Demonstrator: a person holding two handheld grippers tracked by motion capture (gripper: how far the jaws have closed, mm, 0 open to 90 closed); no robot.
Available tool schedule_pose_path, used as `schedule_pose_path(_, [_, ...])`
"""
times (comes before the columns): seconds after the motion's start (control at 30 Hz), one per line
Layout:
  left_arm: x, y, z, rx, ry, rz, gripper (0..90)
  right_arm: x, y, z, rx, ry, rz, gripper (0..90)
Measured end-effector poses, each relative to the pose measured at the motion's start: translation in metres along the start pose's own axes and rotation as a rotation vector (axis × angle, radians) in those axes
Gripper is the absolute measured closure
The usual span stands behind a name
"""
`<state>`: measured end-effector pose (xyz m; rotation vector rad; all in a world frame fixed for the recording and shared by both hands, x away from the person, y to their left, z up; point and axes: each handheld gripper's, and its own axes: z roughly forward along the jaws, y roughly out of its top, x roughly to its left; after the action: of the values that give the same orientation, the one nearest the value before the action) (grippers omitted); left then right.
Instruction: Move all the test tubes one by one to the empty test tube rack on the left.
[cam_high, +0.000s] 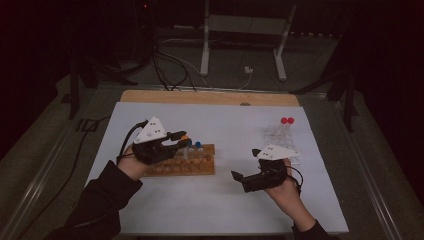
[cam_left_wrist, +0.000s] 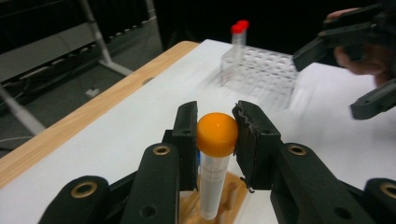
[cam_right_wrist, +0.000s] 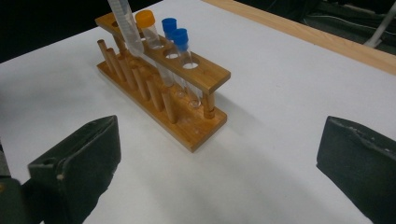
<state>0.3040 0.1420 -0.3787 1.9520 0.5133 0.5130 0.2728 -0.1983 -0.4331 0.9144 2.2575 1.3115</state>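
Nearest the high camera, the person's two forearms reach in over the tabletop's (cam_high: 165, 210) near edge, one gripper in each hand. White sheeting covers the top, leaving a wooden strip (cam_high: 210, 97) bare along the far edge. At the left of middle stands a wooden rack (cam_right_wrist: 187, 88) with pegs along its near row. Toward the right edge sits a clear plastic rack (cam_left_wrist: 261, 70) holding two red-capped tubes (cam_left_wrist: 239, 29) at its far corner. Above the wooden rack, the left gripper (cam_left_wrist: 215, 135) is clamped on an orange-capped tube (cam_left_wrist: 215, 158), pads pressing the cap from both sides, the tube's lower end at the rack. Beside the clear rack, the right gripper (cam_right_wrist: 219, 163) hangs with jaws spread wide, nothing between them. In the wooden rack stand another orange-capped tube (cam_right_wrist: 148, 28) and two blue-capped tubes (cam_right_wrist: 177, 42).
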Motion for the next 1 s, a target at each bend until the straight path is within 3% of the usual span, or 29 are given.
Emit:
schedule_pose_path(0.27, [0.022, -0.007, -0.013, -0.009, 0.076, -0.040, 71.8, 0.000, 0.000, 0.000, -0.001, -0.003, -0.005, 0.0])
schedule_pose_path(0.5, [0.034, -0.022, -0.007, -0.005, 0.115, -0.080, 71.8, -0.003, 0.000, -0.003, -0.013, -0.009, 0.001, 0.0])
schedule_pose_path(1.0, [0.037, -0.061, 0.015, 0.059, 0.100, -0.149, 71.8, -0.005, 0.000, -0.004, -0.015, -0.009, 0.002, 0.0])
